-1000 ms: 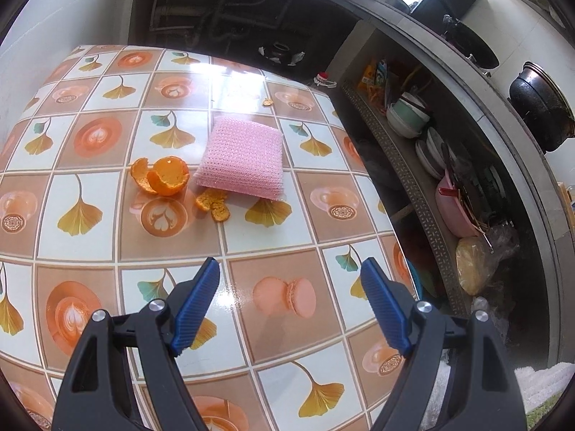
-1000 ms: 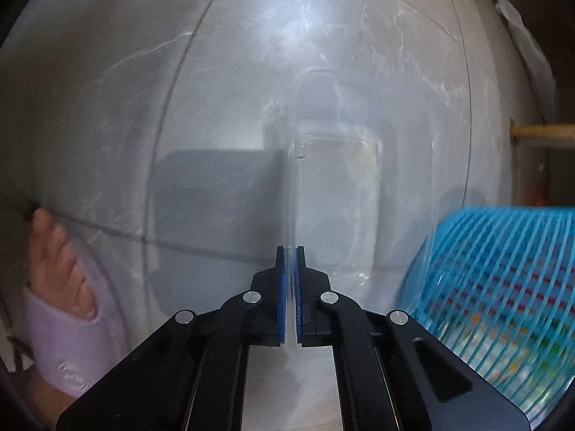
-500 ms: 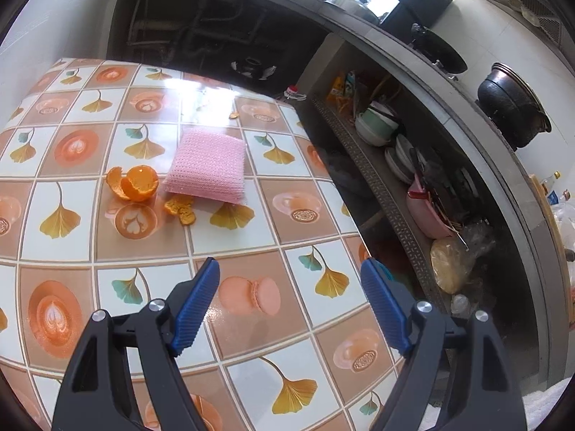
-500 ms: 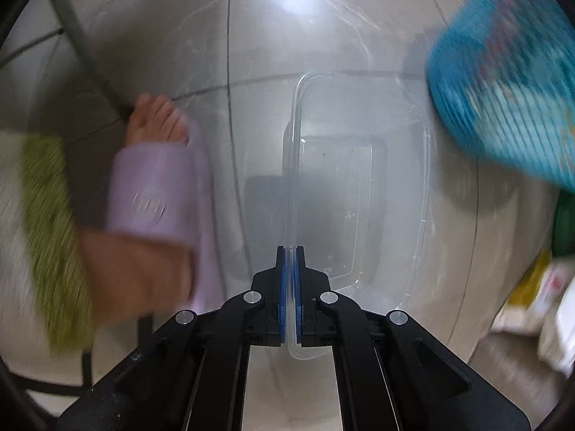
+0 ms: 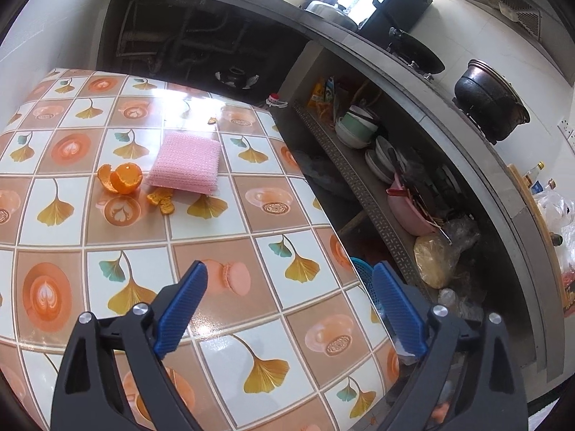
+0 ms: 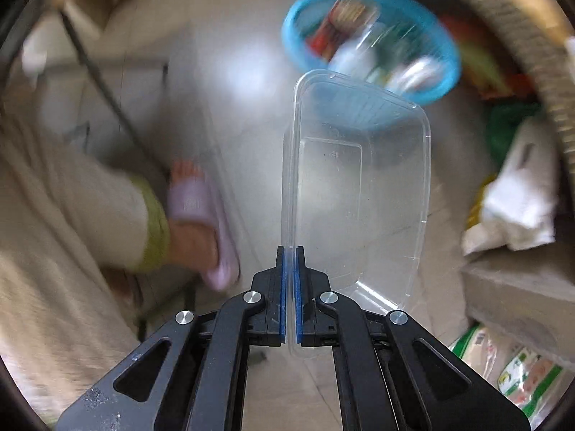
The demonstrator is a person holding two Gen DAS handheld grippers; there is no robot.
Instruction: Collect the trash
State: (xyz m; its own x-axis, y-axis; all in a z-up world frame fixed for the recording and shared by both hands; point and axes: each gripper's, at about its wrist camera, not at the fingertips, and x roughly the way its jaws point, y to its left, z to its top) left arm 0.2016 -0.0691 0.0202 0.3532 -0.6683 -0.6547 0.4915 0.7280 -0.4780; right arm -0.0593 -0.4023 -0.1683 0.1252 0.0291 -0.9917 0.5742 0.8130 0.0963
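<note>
Orange peel point(image 5: 122, 178) lies on the patterned table point(image 5: 222, 222), with smaller peel bits point(image 5: 161, 203) beside it and a tiny scrap point(image 5: 212, 120) farther back. A pink scrubbing pad point(image 5: 187, 162) rests right of the peel. My left gripper point(image 5: 290, 300) hovers over the table's near side, well short of the peel, its jaws opening with nothing between them. In the right wrist view my right gripper point(image 6: 289, 251) is shut on the rim of a clear plastic container point(image 6: 359, 194), held high over the floor and pointing down.
A blue basket point(image 6: 370, 54) of packets stands on the floor below the container. A person's foot in a lilac slipper point(image 6: 201, 222) and a trouser leg are at left. White sacks point(image 6: 517, 197) sit at right. Kitchen shelves with bowls point(image 5: 355, 129) run beside the table's right edge.
The right gripper has risen high with the clear container and rolled; the blue basket swung from the lower right to the top. The left gripper drew back from the peel and its jaws widened.
</note>
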